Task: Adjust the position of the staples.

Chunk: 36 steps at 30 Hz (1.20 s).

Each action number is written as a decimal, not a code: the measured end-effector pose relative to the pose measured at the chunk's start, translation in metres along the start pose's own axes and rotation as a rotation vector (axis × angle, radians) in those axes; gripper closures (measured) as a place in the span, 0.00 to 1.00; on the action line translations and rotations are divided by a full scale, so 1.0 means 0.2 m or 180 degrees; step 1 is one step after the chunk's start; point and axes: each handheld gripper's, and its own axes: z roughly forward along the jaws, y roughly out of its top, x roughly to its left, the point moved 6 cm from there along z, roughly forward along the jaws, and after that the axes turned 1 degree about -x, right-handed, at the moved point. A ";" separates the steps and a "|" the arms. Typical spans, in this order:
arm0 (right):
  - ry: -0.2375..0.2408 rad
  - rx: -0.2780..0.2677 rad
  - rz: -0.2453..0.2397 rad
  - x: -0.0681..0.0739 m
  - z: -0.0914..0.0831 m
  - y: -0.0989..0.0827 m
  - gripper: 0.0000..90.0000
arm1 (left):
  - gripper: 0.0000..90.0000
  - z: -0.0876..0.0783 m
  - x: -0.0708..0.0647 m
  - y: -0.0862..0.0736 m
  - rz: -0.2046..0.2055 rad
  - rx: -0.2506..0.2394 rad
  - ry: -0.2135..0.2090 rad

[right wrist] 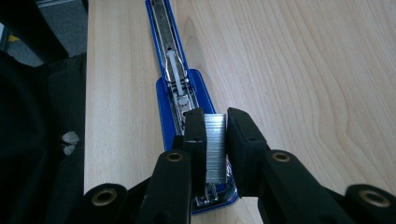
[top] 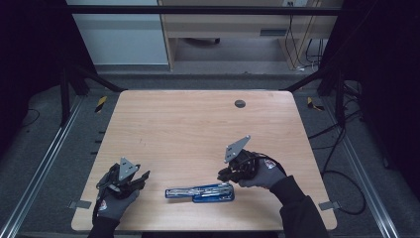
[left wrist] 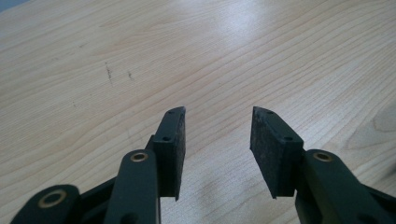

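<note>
Near the front edge of the wooden table (top: 198, 124), a little right of its middle, lies a blue stapler (top: 199, 193), opened flat. Its long axis runs along that edge, left to right in the high view. The stapler is a narrow blue metal shell with a shiny steel channel (right wrist: 169, 42) inside, and in this channel sits a white plastic pusher (right wrist: 174, 70). In the right gripper view the stapler points away from the camera. The right gripper (right wrist: 215, 126) has its black, matte pads pressed on a strip of staples (right wrist: 215, 149), a silver ribbed block, held just above the wider end of the stapler. The left gripper (left wrist: 217, 140) stays near the front left corner with its jaws spread apart and nothing between them; its pads look rough and a little worn. The table surface is pale wood grain with a slight shine.
</note>
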 end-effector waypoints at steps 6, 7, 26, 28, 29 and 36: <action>0.0067 0.0042 -0.0008 0.01 0.00 -0.02 0.87 | 0.62 0.00 0.00 0.00 0.0012 0.0012 -0.0005; 0.0079 0.0036 -0.0021 0.01 0.00 -0.02 0.87 | 0.62 0.00 0.00 0.00 0.0012 0.0012 -0.0005; 0.0156 0.0155 -0.0229 0.02 0.01 -0.04 0.87 | 0.62 0.00 -0.01 0.00 0.0042 0.0019 -0.0014; 0.0166 0.0181 -0.0255 0.02 0.02 -0.04 0.87 | 0.62 0.00 -0.01 0.00 0.0043 0.0016 -0.0014; 0.0170 0.0192 -0.0241 0.03 0.02 -0.04 0.87 | 0.62 0.00 -0.01 0.00 0.0043 0.0020 -0.0016; 0.0186 0.0275 -0.0249 0.01 0.06 -0.07 0.87 | 0.62 0.00 -0.01 0.00 0.0042 0.0017 -0.0015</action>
